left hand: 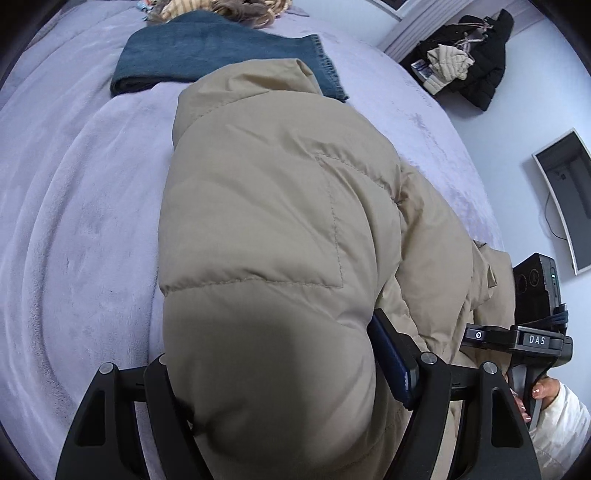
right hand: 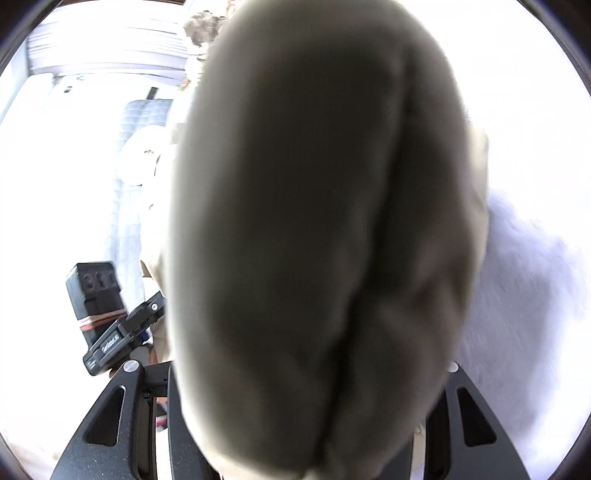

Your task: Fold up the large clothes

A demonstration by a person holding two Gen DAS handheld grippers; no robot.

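A beige puffer jacket (left hand: 280, 206) lies lengthways on the lavender bed cover (left hand: 74, 221). My left gripper (left hand: 280, 387) is shut on a thick padded fold of the jacket, which bulges between its black fingers (left hand: 399, 354). My right gripper (right hand: 306, 387) is shut on another bulge of the same jacket (right hand: 317, 221), which fills its view, dark and blurred. The right gripper's body shows in the left wrist view (left hand: 524, 336) at the jacket's right edge. The left gripper's body shows in the right wrist view (right hand: 110, 332).
A folded dark blue garment (left hand: 207, 51) lies on the bed beyond the jacket, with more clothes (left hand: 221, 9) behind it. Dark and cream coats (left hand: 469, 62) hang at the wall on the right. A monitor (left hand: 569, 199) hangs on the wall.
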